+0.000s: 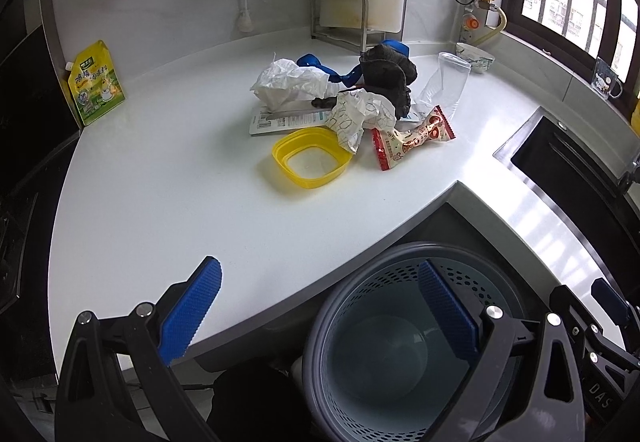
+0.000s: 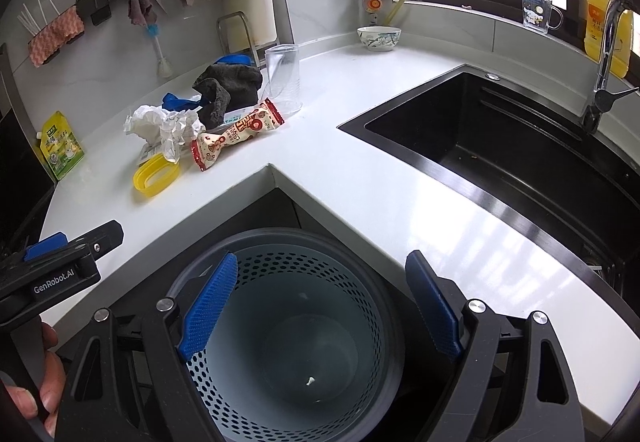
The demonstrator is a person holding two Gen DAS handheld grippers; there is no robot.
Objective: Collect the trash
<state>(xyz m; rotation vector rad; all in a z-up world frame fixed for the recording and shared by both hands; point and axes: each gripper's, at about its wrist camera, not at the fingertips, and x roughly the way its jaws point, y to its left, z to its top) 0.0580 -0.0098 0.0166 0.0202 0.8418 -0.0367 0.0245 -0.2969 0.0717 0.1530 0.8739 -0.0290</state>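
Trash pile lies near bowl, sink.

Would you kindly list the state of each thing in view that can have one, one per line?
Left tongs: open, empty, over the counter edge.
Right tongs: open, empty, above the bin.
Bin: almost empty, only a small white speck inside.
Snack wrapper: lying flat on the counter.
Crumpled paper: balled up in the pile.
Clear plastic cup: empty.
Yellow container: open, empty.
Sink: no water.
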